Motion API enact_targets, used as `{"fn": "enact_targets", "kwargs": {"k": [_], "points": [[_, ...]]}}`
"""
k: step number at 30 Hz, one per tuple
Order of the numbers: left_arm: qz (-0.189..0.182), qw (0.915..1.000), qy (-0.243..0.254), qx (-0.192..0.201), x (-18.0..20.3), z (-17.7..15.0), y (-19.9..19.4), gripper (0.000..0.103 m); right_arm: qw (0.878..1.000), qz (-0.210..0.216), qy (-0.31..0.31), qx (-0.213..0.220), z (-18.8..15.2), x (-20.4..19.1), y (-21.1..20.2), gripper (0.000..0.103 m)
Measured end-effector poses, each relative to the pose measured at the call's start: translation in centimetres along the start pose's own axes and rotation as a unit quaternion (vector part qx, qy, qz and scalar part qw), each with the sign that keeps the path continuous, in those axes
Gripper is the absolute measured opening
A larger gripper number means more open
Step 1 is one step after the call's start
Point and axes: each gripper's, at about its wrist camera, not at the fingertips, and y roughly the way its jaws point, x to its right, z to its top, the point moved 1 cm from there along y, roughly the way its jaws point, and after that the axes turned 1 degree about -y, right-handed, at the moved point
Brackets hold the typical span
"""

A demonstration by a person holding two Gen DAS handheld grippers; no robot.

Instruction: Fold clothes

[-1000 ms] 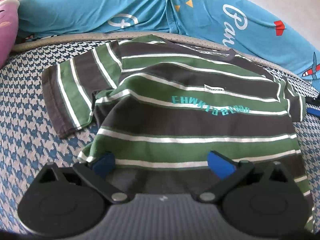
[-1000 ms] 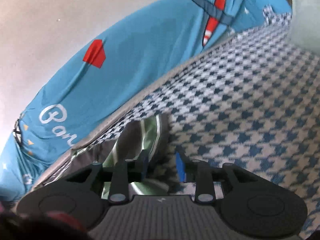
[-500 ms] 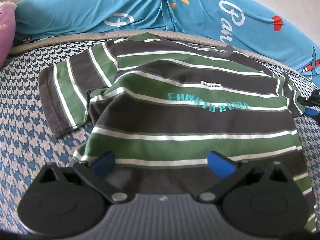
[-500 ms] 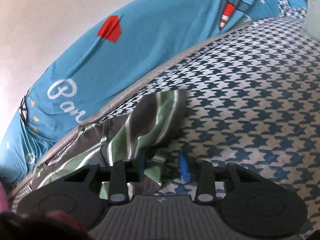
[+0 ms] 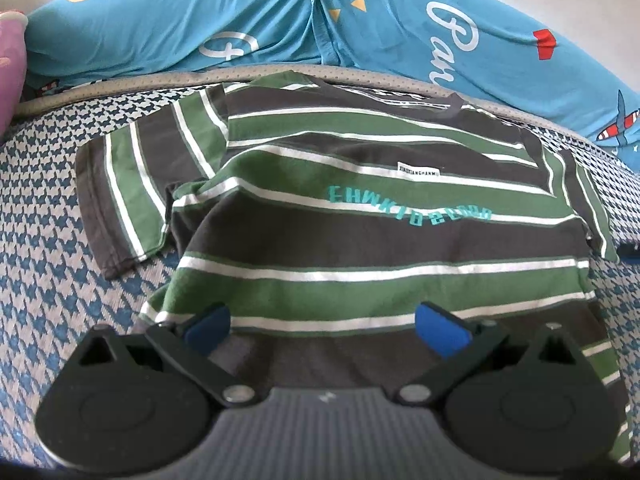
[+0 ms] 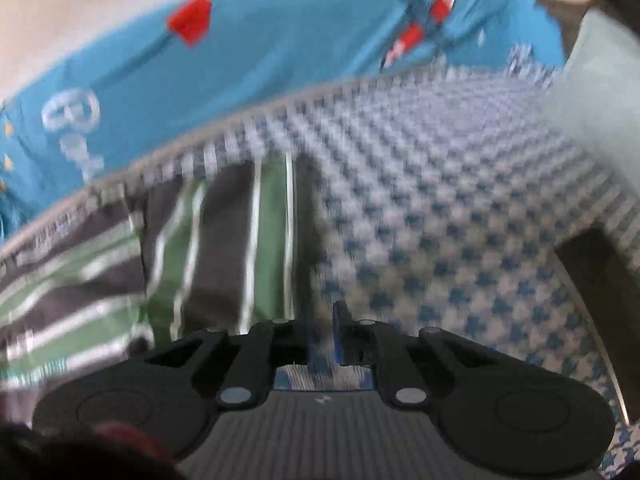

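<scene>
The shirt [image 5: 360,216] lies flat on the houndstooth mattress [image 5: 44,216], collar at 12 o'clock against the piped edge [image 5: 120,84], hem at 6 o'clock under the left gripper [image 5: 324,326]. Left jaws are spread wide, one pad over each side of the hem, holding nothing. The left sleeve [image 5: 132,196] is spread out at 9 o'clock; bare mattress lies beyond it. The right sleeve [image 6: 240,248] reaches toward 3 o'clock. The right view is motion-blurred. The right gripper [image 6: 320,332] sits at that sleeve's edge, jaws nearly together with a narrow gap; whether they pinch fabric cannot be told. Open mattress extends from 1 to 4 o'clock. A blue printed sheet [image 5: 240,12] borders the 12 o'clock side.
</scene>
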Motion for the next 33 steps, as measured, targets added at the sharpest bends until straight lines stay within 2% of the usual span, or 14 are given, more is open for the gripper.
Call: {"fn": "enact_targets", "kwargs": {"k": [2,6,11,14,18,29,31,32,33], "points": [[0.003,1.0,0.001,0.002,-0.1,0.0,0.0,0.103,1.0,-0.001,0.007,0.022,0.2,0.7,-0.4,0.013],[0.005,1.0,-0.006,0.0,-0.3,0.2,0.3,0.103,0.996,0.034,0.003,0.082,1.0,1.1,-1.1,0.013],[0.003,0.9998,-0.02,0.002,-0.8,0.5,0.2,0.103,0.991,0.087,0.01,0.104,2.0,0.7,0.4,0.015],[0.001,0.9996,-0.03,0.004,-1.3,0.7,0.1,0.103,0.989,0.082,0.006,0.121,2.4,0.1,1.4,0.025],[0.0,0.9993,-0.038,0.004,-1.7,0.9,-0.1,0.103,0.988,0.083,-0.003,0.134,3.0,-0.5,2.7,0.029],[-0.004,0.9984,-0.057,0.003,-2.1,1.3,0.0,0.103,0.988,0.059,-0.011,0.142,3.8,-1.4,5.2,0.032],[-0.005,0.9981,-0.061,0.003,-2.3,1.3,0.0,0.103,0.987,0.052,-0.026,0.147,3.9,-2.0,5.3,0.026],[-0.005,0.998,-0.063,0.004,-2.4,1.4,0.0,0.103,0.987,0.051,-0.034,0.149,3.9,-2.4,5.3,0.014],[-0.006,0.9979,-0.064,0.004,-2.4,1.4,0.0,0.103,0.986,0.05,-0.041,0.151,3.9,-2.7,5.2,0.01]]}}
